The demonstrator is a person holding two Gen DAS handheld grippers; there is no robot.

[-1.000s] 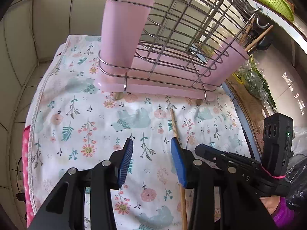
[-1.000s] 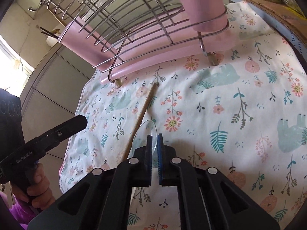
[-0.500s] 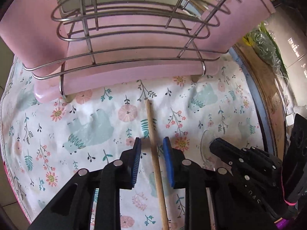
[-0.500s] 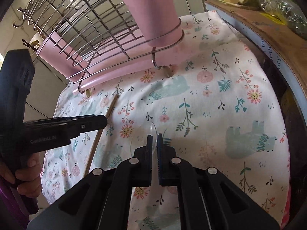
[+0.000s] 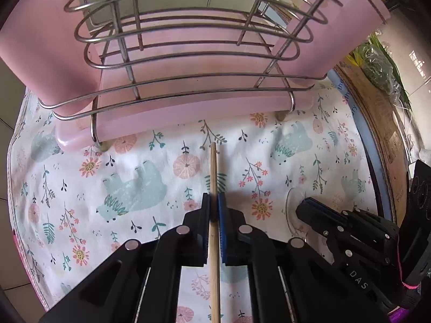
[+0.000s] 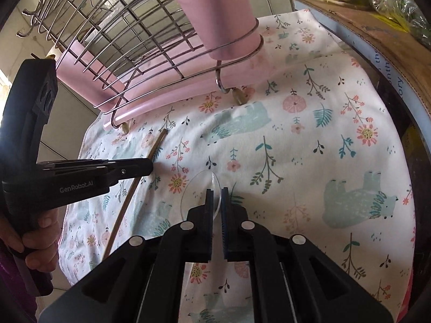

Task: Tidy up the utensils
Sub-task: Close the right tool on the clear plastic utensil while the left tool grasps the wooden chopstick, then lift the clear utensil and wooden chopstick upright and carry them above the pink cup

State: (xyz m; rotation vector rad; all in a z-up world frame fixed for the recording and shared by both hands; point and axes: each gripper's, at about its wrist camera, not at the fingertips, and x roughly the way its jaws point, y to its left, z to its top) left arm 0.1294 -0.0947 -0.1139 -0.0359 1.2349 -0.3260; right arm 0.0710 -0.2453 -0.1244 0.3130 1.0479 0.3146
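Observation:
A wooden chopstick [image 5: 213, 167] lies on the floral cloth [image 5: 134, 175], its tip toward the wire dish rack [image 5: 188, 80]. My left gripper [image 5: 213, 202] points down over it, jaws closing, both pads against the stick. From the right wrist view the same chopstick [image 6: 159, 145] runs under the left gripper [image 6: 145, 167]. My right gripper [image 6: 216, 196] is shut on a clear plastic spoon [image 6: 200, 188], whose bowl sticks out ahead of the pads just above the cloth. In the left view the right gripper [image 5: 304, 210] sits beside the chopstick.
The rack has a pink drip tray [image 5: 172, 118] and pink utensil cups [image 6: 215, 13] at its ends. Cardboard [image 5: 377, 113] and bagged greens [image 5: 377, 62] border the cloth on the right. A person's hand [image 6: 37, 242] grips the left handle.
The left gripper came forward toward the rack, centred over the chopstick, and its jaws narrowed from wide apart to touching the stick. The right gripper stayed shut on the spoon, barely shifting.

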